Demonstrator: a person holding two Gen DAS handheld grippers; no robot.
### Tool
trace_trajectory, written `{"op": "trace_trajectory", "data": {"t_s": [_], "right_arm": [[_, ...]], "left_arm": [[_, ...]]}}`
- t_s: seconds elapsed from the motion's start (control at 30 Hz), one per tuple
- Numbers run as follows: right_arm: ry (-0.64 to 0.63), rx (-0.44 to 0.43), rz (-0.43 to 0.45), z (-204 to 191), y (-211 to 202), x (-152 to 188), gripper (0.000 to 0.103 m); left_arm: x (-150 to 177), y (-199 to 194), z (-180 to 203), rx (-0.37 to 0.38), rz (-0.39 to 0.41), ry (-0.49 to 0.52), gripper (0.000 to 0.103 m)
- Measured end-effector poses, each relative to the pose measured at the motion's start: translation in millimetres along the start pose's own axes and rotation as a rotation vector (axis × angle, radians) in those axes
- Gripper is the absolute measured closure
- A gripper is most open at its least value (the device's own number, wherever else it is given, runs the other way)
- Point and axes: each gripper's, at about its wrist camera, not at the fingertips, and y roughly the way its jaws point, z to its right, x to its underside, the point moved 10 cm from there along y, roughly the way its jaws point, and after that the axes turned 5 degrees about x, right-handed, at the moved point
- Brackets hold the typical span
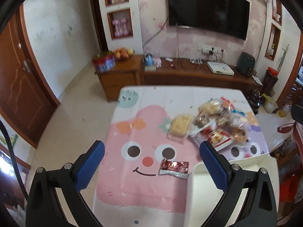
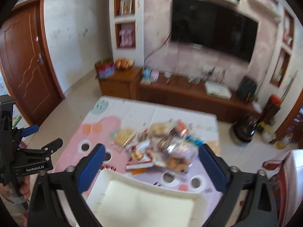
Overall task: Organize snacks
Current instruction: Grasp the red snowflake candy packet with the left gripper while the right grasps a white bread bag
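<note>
Left wrist view: my left gripper (image 1: 151, 164) stands wide apart and empty above the glossy cartoon-print tablecloth (image 1: 132, 193); a crinkled red foil packet (image 1: 174, 167) lies apart, just nearer me than the heap of clear-wrapped snacks (image 1: 212, 124), with the white bin (image 1: 191, 193) beside that packet, its inside hidden. Right wrist view, blurred: my right gripper (image 2: 151, 166) is likewise spread and holding nothing above the smooth, rounded bin (image 2: 144, 200), which looks empty, so I judge the sorting barely begun, the heap remaining just beyond it.
</note>
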Motion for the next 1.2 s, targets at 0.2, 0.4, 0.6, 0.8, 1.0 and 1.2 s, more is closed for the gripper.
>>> {"op": "trace_trajectory", "data": {"t_s": [0.2, 0.4, 0.6, 0.8, 1.0, 1.2], "right_arm": [[-0.008, -0.062, -0.209, -28.0, 96.3, 36.8, 0.018], [-0.004, -0.069, -0.328, -43.7, 164.8, 60.5, 0.028], [-0.136, -0.008, -0.400, -70.5, 213.7, 77.1, 0.028], [-0.202, 0.053, -0.476, -73.2, 245.3, 93.7, 0.040], [-0.145, 0.015, -0.520, -67.6, 251.8, 97.5, 0.050], [-0.090, -0.026, -0.533, -63.1, 250.9, 96.2, 0.055]], "left_arm": [[49.7, 75.4, -18.0, 0.077, -0.131, 0.044, 0.003], [91.5, 133.2, -24.1, 0.087, -0.222, 0.157, 0.003], [112.5, 170.7, -27.5, 0.081, -0.277, 0.253, 0.003], [121.5, 186.4, -3.2, 0.161, -0.294, 0.404, 0.003], [124.1, 194.7, 25.2, 0.224, -0.281, 0.624, 0.003], [124.9, 215.7, 41.4, 0.291, -0.331, 0.733, 0.003]]}}
